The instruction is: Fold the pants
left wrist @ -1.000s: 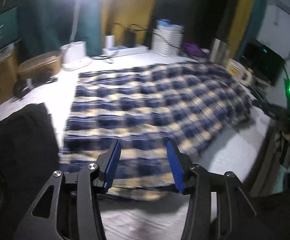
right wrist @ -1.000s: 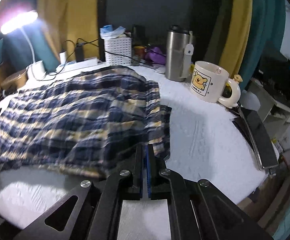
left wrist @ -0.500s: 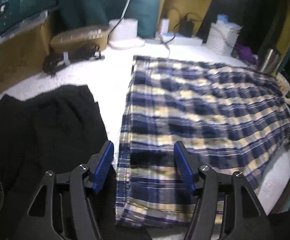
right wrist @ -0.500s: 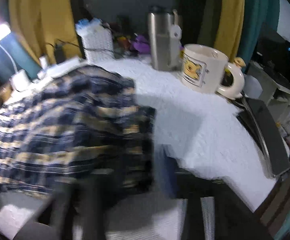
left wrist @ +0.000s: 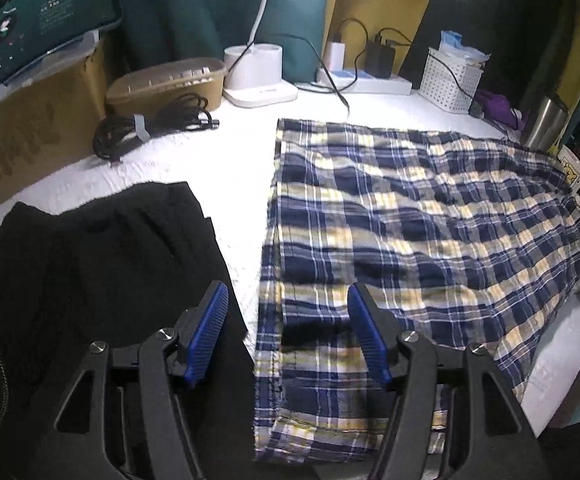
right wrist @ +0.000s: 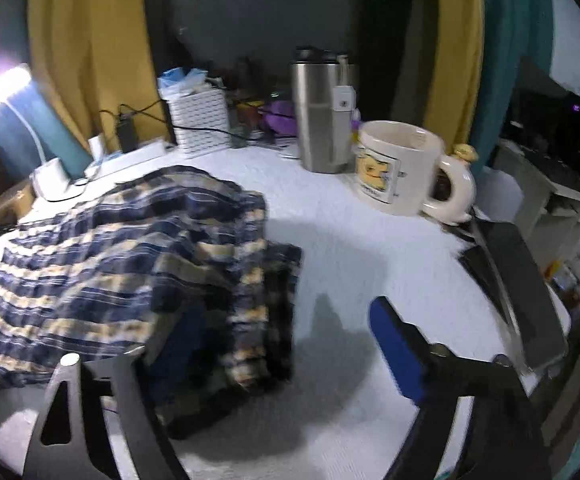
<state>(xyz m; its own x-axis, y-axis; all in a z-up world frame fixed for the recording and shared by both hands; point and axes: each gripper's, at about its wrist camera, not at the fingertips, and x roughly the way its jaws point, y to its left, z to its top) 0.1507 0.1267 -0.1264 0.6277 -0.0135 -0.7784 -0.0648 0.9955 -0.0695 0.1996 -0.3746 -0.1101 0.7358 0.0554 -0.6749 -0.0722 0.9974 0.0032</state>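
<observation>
Plaid pants (left wrist: pixel 409 224) lie flat along the white counter (left wrist: pixel 218 160), their near end under the left gripper (left wrist: pixel 288 334), its jaws apart and empty, their far end before the right gripper (right wrist: pixel 290 344), which is closing on nothing.

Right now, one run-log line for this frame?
task: fold pants | blue-and-yellow plaid pants: flat on white-covered table | left gripper: open over near-left edge | right gripper: closing, unpinched over right end
</observation>
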